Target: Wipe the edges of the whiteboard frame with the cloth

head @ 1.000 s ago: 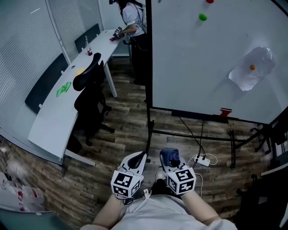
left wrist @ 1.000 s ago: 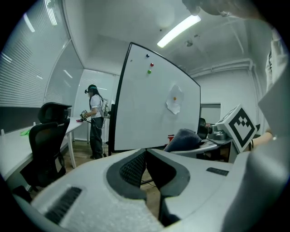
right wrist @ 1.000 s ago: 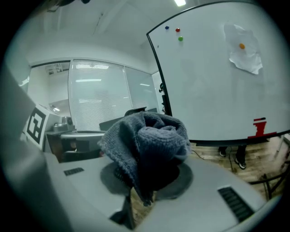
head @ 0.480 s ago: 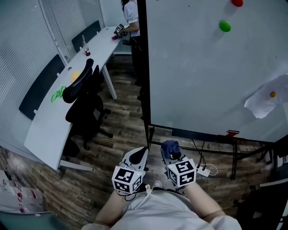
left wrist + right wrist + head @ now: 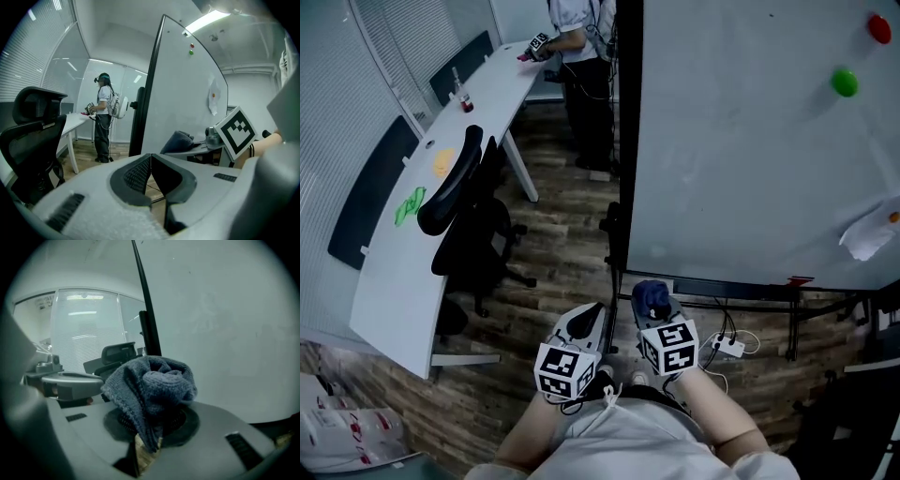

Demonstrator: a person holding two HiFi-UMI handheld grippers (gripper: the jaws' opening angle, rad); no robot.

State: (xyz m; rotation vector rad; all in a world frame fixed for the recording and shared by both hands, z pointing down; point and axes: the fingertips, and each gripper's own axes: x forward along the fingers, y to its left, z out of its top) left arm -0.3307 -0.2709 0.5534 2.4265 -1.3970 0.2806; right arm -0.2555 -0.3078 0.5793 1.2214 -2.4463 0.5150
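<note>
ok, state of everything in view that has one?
left hand-held gripper: shut, nothing between its jaws.
right hand-held gripper: shut on the cloth.
cloth: bunched, clamped, apart from the frame.
whiteboard frame: upright, cloth not on it yet.
office chair: unoccupied, backrest against the desk.

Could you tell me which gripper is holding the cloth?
The right gripper, shut on the blue cloth; the left gripper's jaws meet with nothing between them.
</note>
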